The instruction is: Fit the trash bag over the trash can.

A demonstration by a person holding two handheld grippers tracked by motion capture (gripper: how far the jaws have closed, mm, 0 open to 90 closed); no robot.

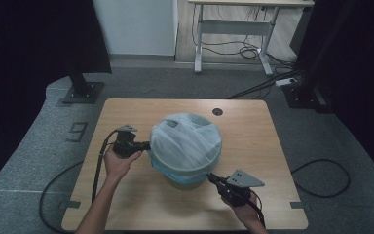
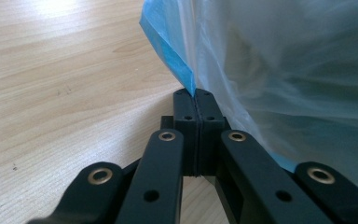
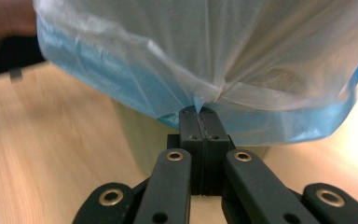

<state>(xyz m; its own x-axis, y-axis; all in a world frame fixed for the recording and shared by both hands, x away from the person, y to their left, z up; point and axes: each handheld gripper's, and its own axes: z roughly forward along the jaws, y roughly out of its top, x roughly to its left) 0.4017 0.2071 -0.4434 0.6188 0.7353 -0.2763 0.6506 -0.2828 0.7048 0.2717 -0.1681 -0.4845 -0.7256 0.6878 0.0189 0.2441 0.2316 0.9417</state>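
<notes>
As both pinch the bin liner (image 1: 187, 141), left gripper (image 2: 196, 95) fingers clamped; right gripper (image 3: 199, 112) likewise

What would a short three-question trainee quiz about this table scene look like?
1. True or false: the left gripper is shut on the plastic bag.
2. Where does the right gripper pinch the bag: A) its top, B) its lower edge, C) nowhere?
3. What does the bag cover?

Key
1. True: its jaws pinch the blue edge.
2. B.
3. A bin standing on the wooden table.
</notes>
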